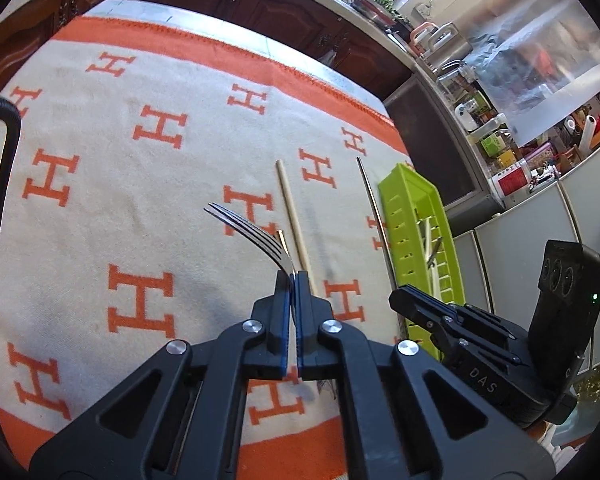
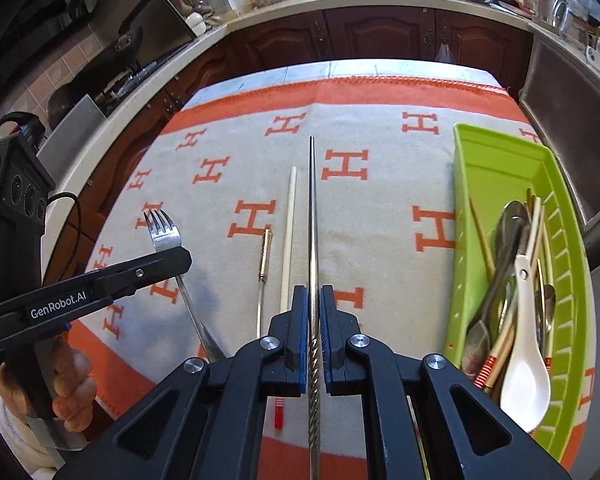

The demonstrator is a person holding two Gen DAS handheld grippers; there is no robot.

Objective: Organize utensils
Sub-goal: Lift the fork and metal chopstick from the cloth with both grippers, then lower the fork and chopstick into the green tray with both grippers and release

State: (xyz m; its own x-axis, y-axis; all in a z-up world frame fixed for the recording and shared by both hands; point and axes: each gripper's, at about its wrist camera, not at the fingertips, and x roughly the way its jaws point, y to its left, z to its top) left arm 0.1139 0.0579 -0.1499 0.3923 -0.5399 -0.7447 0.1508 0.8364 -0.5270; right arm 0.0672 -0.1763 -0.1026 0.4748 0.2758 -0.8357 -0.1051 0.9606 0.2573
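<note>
Left gripper clamps fork; right gripper clamps metal chopstick. Open cloth frame centre; green tray right edge; wooden chopstick lies between.

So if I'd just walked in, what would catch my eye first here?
Probably the two black grippers, each pinching a utensil above the orange-and-cream cloth: the left gripper holds a fork, the right gripper a long metal chopstick. Next, the bright green tray at the cloth's right side, already heaped with spoons and chopsticks.
</note>
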